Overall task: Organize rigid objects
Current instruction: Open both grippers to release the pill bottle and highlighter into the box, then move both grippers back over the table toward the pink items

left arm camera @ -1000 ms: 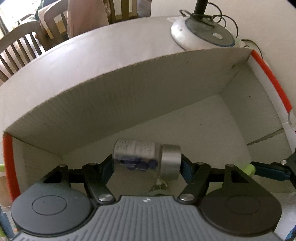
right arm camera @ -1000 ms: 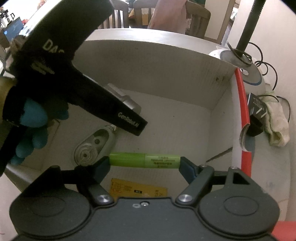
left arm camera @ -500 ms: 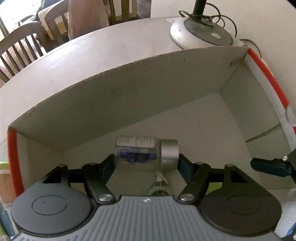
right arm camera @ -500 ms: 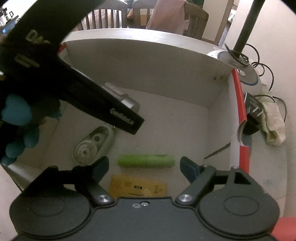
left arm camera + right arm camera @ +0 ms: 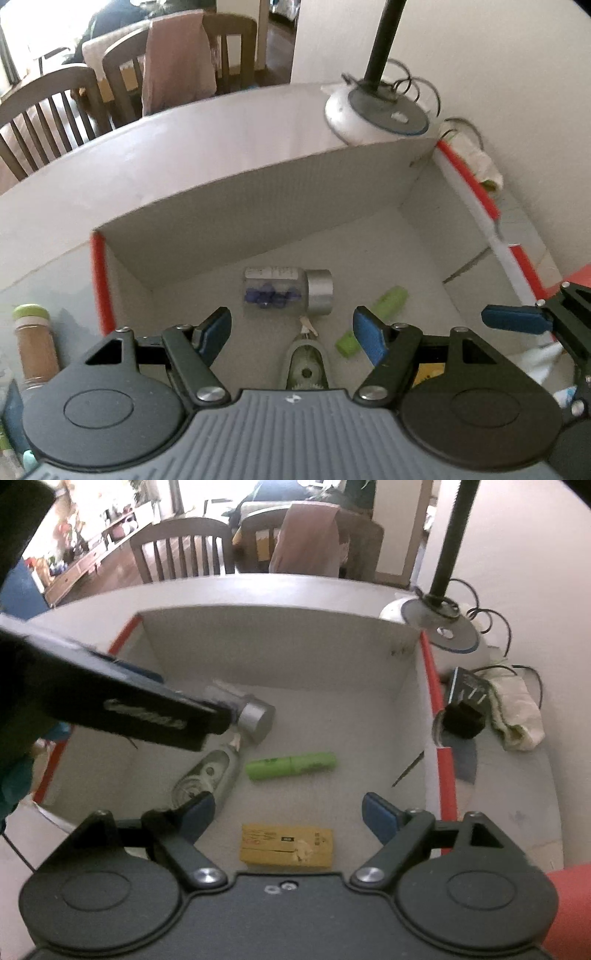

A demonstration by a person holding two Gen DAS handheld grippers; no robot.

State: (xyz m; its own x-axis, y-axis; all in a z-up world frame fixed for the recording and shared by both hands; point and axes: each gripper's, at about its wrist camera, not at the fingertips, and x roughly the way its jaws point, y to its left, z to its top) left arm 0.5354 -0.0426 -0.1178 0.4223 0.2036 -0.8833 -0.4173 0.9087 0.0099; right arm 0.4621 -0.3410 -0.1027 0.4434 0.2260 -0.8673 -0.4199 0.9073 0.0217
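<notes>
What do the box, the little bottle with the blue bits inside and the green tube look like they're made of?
The box looks like matte white corrugated cardboard, its walls faintly ribbed. The bottle seems clear plastic or glass, since the blue bits show through, with a silvery, perhaps metal, cap. The green tube looks like smooth, slightly glossy plastic.

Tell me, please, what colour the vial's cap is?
Silver; the vial's cap shows best in the left wrist view.

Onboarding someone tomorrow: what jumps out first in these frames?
The white box with red edges fills both views. On its floor lie a clear bottle of blue pills, a green tube and a yellow packet. Both grippers, left and right, hover open above them.
</notes>
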